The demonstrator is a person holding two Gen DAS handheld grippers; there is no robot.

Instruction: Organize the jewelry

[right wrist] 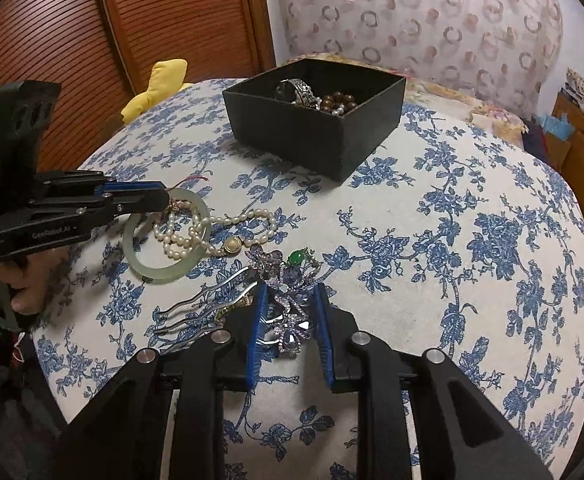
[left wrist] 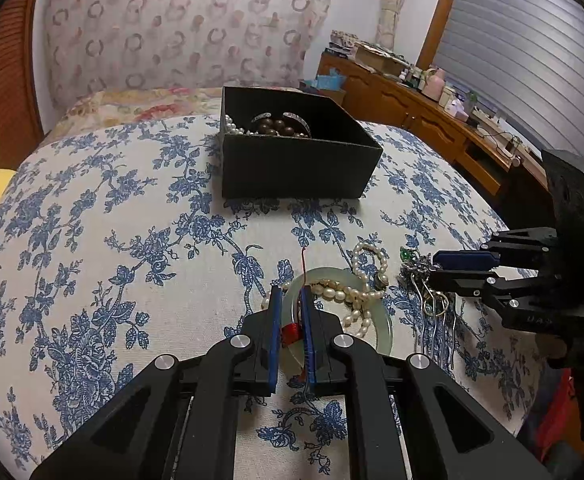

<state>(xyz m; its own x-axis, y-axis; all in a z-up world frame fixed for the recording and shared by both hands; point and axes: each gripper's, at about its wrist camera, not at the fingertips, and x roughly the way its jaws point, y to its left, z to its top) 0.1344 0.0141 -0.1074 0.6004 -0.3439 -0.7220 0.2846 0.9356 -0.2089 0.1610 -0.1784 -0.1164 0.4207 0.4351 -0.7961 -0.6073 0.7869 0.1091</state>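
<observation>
A pale green jade bangle (left wrist: 383, 326) (right wrist: 160, 272) with red thread lies on the blue-flowered cloth. My left gripper (left wrist: 292, 294) (right wrist: 164, 196) is shut on its rim. A pearl strand (left wrist: 347, 292) (right wrist: 228, 220) is draped through the bangle. My right gripper (right wrist: 290, 292) (left wrist: 435, 268) straddles a purple jewelled hair comb (right wrist: 288, 312) (left wrist: 431, 308), jaws partly open around it. A green stone piece (right wrist: 296, 257) lies beside the comb. A black box (left wrist: 292, 160) (right wrist: 311, 128) farther back holds brown beads, pearls and a silver bracelet.
The cushion's flowered surface (left wrist: 132, 240) curves away on all sides. A yellow cloth (right wrist: 160, 84) lies at the far left edge. A patterned pillow (left wrist: 180, 32) stands behind the box. A cluttered wooden sideboard (left wrist: 431, 108) is at the right.
</observation>
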